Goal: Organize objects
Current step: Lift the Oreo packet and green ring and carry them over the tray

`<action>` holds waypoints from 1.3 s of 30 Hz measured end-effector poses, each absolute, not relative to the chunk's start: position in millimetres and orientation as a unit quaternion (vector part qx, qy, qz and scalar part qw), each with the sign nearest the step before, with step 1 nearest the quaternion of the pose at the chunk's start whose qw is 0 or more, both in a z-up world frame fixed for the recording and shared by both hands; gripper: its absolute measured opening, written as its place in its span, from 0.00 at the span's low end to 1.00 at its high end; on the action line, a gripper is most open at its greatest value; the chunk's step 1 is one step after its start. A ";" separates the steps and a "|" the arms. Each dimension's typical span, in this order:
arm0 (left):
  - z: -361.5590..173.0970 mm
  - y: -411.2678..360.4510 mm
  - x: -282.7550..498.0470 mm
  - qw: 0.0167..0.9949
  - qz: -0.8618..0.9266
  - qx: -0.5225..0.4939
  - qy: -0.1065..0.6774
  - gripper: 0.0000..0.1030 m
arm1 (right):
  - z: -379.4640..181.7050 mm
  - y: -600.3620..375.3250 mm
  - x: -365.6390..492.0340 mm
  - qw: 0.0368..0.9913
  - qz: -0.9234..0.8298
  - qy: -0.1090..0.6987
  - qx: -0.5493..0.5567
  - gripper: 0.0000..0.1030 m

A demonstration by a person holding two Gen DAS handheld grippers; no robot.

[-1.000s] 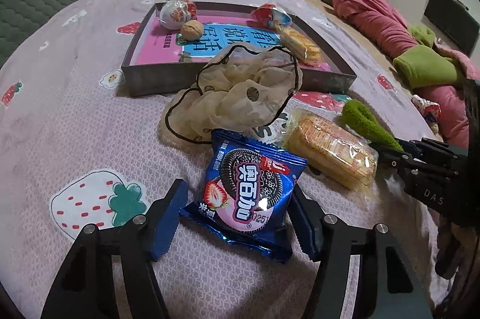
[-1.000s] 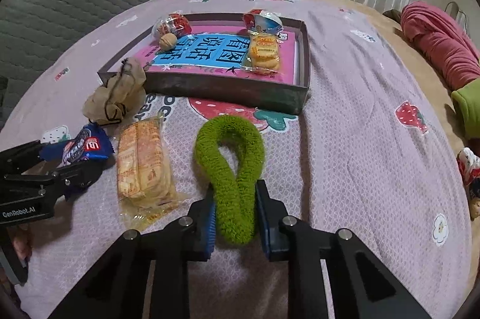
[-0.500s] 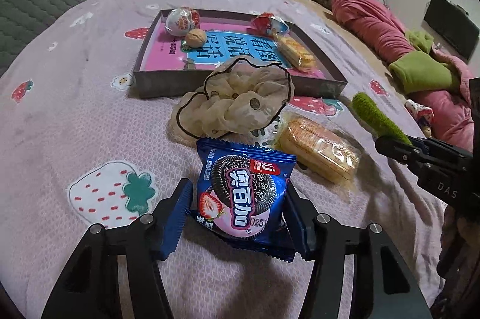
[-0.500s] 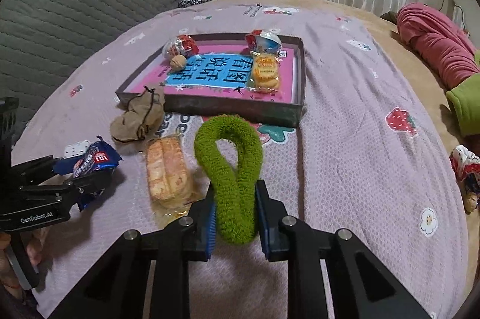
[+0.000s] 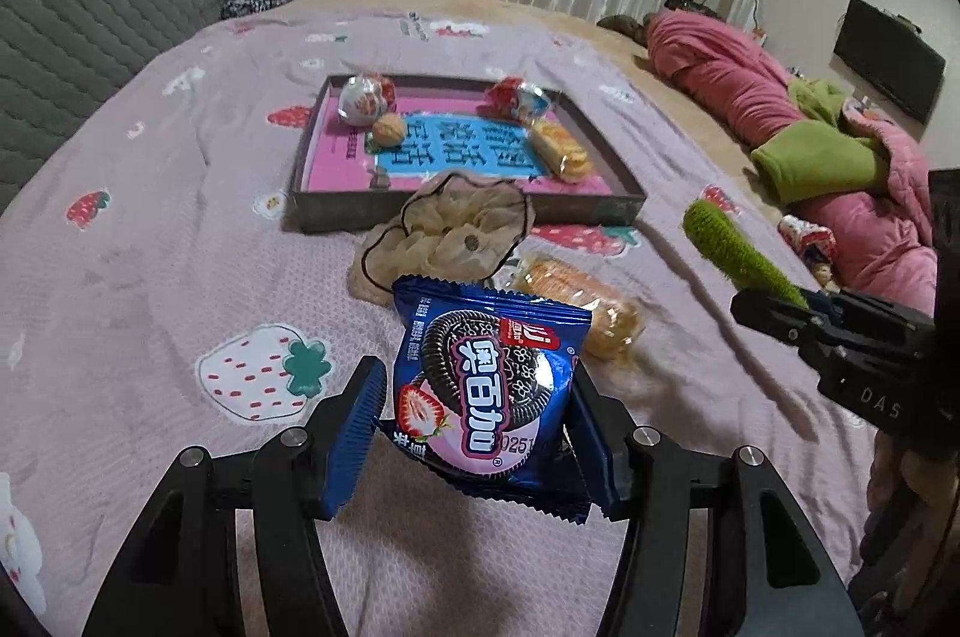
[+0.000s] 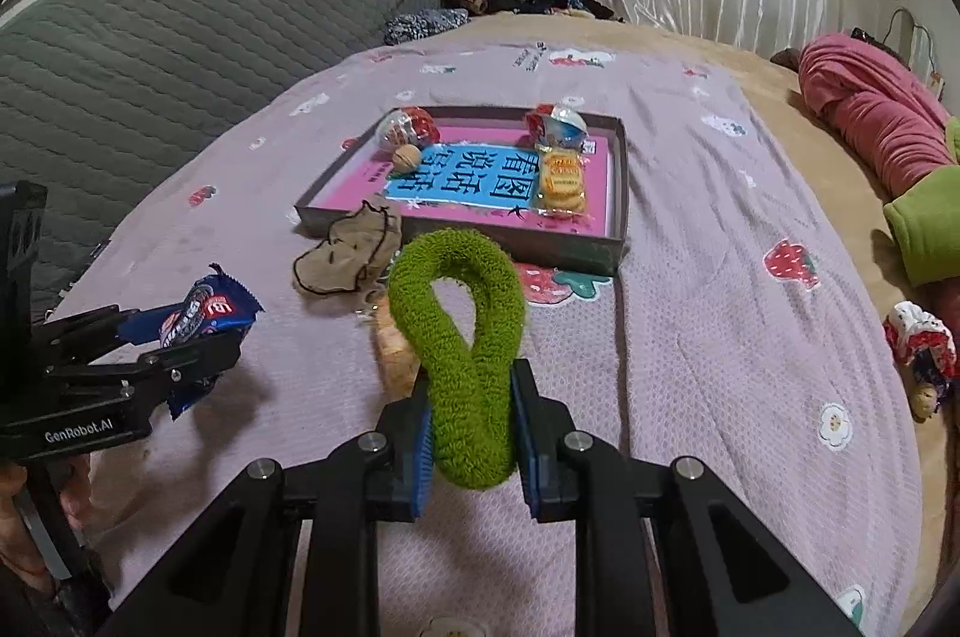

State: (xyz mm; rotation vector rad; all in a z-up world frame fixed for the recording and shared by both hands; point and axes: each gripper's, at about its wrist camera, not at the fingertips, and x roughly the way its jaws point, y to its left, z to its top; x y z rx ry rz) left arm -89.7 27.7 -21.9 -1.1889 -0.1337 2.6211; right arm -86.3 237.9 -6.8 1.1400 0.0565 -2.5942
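Lifted off the bed [image 5: 120, 277] since a second ago: blue cookie packet [image 5: 486, 391], clamped in the left gripper [image 5: 474, 433]; green fuzzy loop [image 6: 462, 331], pinched in the right gripper [image 6: 471, 433]. Both raised higher than before, nearer the tray [image 6: 618, 193]. Left lying below as earlier: beige cloth [image 5: 456, 229] and wrapped biscuits [image 5: 582, 301].
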 end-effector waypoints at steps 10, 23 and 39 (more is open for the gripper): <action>15.2 25.6 -58.8 0.128 0.917 -0.375 -0.045 0.59 | 21.7 232.1 -53.2 0.163 -0.914 0.020 0.371 0.23; 73.2 17.8 -46.2 0.126 0.936 -0.326 -0.048 0.59 | 77.7 218.4 -39.7 0.153 -0.937 0.027 0.313 0.23; 145.0 19.3 -77.8 0.115 0.956 -0.267 -0.027 0.59 | 134.9 204.8 -59.4 0.153 -0.953 0.023 0.261 0.23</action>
